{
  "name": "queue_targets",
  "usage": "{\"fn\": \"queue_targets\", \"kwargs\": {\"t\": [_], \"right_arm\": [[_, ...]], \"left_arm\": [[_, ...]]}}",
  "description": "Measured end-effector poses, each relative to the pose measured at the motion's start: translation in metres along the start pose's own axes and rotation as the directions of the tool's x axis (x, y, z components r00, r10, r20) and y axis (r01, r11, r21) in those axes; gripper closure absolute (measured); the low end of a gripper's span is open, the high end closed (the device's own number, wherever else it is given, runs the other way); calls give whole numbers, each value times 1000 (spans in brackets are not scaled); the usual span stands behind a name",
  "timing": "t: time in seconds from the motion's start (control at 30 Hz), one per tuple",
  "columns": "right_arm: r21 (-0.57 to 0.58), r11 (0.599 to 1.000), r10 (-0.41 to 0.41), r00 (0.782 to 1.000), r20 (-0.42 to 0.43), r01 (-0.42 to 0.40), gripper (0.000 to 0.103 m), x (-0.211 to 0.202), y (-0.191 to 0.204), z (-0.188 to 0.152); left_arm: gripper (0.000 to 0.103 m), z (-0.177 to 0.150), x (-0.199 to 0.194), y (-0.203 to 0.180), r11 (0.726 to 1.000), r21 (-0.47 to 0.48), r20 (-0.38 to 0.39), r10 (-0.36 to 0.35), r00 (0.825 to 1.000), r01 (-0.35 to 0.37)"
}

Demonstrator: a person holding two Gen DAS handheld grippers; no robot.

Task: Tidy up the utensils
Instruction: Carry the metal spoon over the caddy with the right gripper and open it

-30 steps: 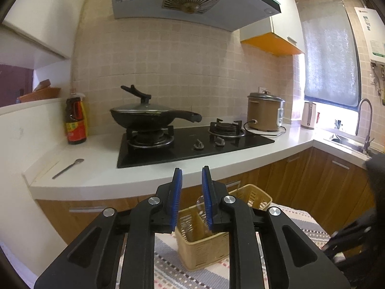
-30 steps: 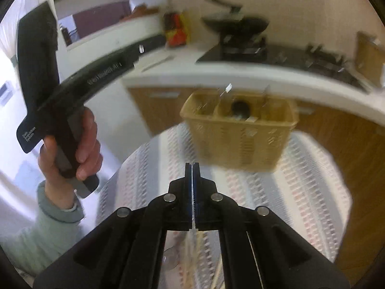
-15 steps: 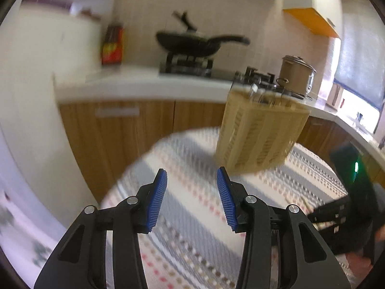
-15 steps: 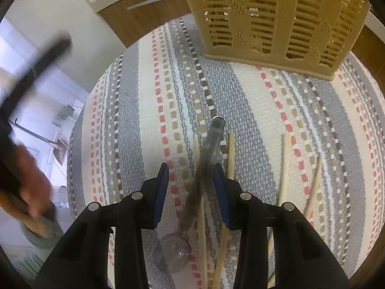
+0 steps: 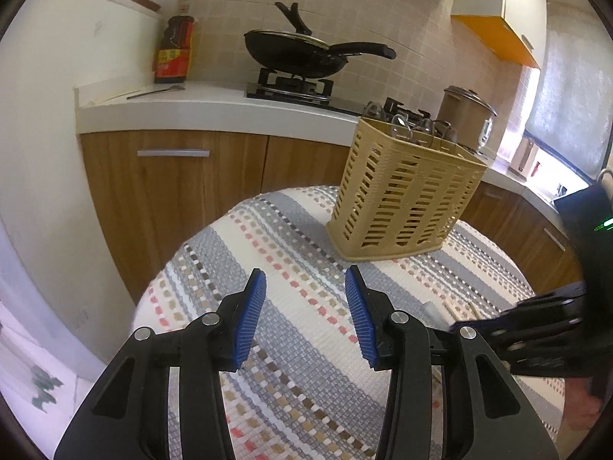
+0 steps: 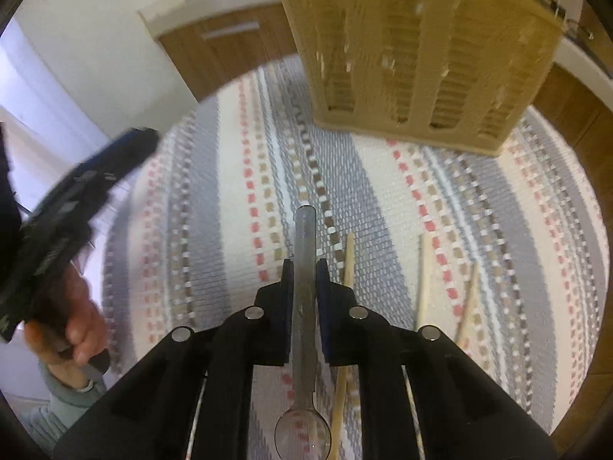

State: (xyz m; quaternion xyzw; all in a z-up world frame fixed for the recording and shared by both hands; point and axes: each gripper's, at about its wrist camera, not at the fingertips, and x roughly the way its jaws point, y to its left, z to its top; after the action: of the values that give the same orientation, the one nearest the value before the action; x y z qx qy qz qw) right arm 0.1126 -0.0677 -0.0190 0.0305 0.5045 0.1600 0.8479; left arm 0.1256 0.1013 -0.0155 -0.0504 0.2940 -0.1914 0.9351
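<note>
A tan slatted utensil basket (image 5: 402, 199) stands on a round table with a striped cloth (image 5: 291, 306); it also shows in the right wrist view (image 6: 417, 50), with several utensils in it. My right gripper (image 6: 305, 268) is shut on the handle of a clear plastic spoon (image 6: 304, 245), bowl end toward the camera. Several wooden chopsticks (image 6: 423, 268) lie on the cloth to its right. My left gripper (image 5: 304, 306) is open and empty above the cloth, short of the basket. The right gripper shows at the right edge of the left wrist view (image 5: 544, 329).
Behind the table runs a white counter (image 5: 191, 111) with wooden cabinets below. On it are a black pan on the stove (image 5: 302, 53), a sauce bottle (image 5: 174, 50), a loose spoon (image 5: 155, 92) and a rice cooker (image 5: 465, 115).
My right gripper has closed on the clear spoon's handle. My left gripper has lowered from facing the stove to the table, and its jaws have opened wider.
</note>
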Motion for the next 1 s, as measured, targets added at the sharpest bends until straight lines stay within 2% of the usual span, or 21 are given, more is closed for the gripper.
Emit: {"fn": "queue_targets", "kwargs": {"t": [0.1,0.17,0.23,0.33,0.37,0.4,0.53,0.57,0.63,0.73,0.83,0.9,1.0], "right_arm": [[-6,1000,27,995,92,-26,93,-31,-2,-2],[-9,1000,24,984,174,-23,93,-53,-4,-3],[-7,1000,16,959,284,-15,93,-82,-10,-1],[12,1000,17,907,421,-24,93,-121,-22,6],[19,999,21,878,479,-34,93,-135,-27,12],[23,999,18,861,508,-35,93,-141,-29,18],[30,1000,-11,766,643,-10,93,-167,-36,52],[32,999,-19,740,672,-3,93,-174,-36,61],[40,998,-57,661,749,41,93,-180,-39,78],[60,994,-99,588,803,86,93,-175,-40,102],[71,993,-114,557,823,99,93,-160,-45,126],[85,986,-149,536,831,143,93,-147,-48,137],[92,977,-181,526,831,190,93,-123,-53,147]], "left_arm": [[61,5,-2,-9,1000,14,9,-23,1000,22],[61,13,-5,-19,999,42,24,-35,999,34],[61,21,-9,-30,997,65,45,-44,998,41],[61,32,-14,-42,994,77,69,-78,995,72],[61,36,-14,-46,994,77,74,-87,993,81],[61,38,-13,-48,993,76,75,-91,993,85],[63,51,-6,-57,992,74,78,-105,991,99],[63,52,-5,-58,992,74,80,-107,991,102],[63,56,-2,-61,991,77,80,-112,990,106],[63,55,6,-62,991,83,66,-111,992,106],[63,54,11,-59,991,90,58,-104,993,98],[63,53,13,-55,991,98,56,-99,993,94],[63,54,17,-49,991,97,54,-98,994,92]]}}
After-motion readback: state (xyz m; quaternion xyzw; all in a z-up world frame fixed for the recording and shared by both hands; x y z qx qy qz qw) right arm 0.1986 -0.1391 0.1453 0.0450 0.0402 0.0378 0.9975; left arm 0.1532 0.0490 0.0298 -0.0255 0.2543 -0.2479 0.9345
